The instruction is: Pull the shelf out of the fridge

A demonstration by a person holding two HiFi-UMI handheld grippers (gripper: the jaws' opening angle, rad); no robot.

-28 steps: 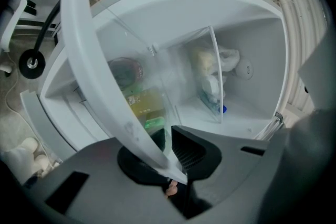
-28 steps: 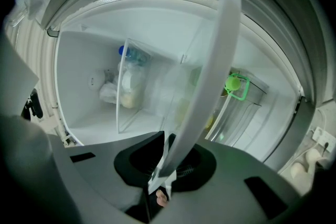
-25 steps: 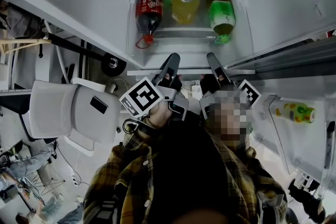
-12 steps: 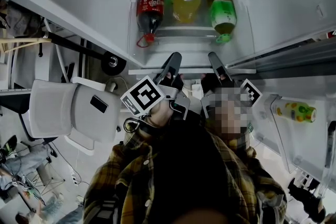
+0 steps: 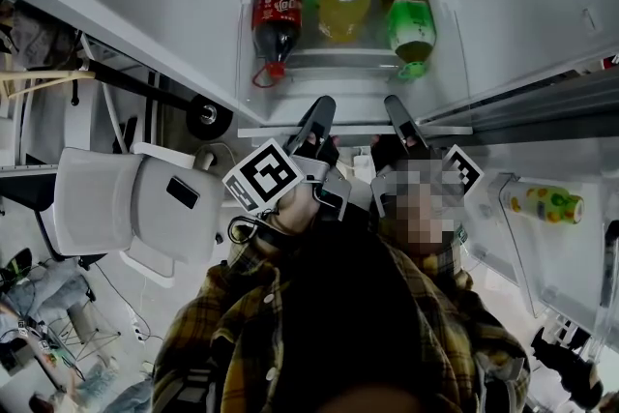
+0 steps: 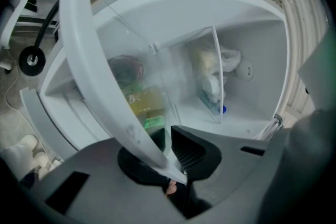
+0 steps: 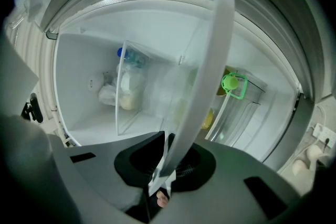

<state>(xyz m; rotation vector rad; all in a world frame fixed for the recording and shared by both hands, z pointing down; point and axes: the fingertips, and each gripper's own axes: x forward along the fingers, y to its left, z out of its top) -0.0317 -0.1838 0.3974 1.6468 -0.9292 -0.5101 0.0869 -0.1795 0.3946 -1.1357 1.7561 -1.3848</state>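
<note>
Right now left gripper (image 5: 322, 108) and right gripper (image 5: 396, 108) are both clamping the white front trim of the shelf (image 5: 353, 131), sitting seated in the fridge (image 5: 522, 14); I'm judging it rigid, fragile glass, slick-edged, possibly carrying those bottles (image 5: 276, 19).

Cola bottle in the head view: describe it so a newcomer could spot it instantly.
Look into the open fridge, just past the white shelf edge. Bottles sit in a row there; the cola bottle is leftmost, dark with a red label and cap, unlike the yellow bottle and the green bottle.
</note>
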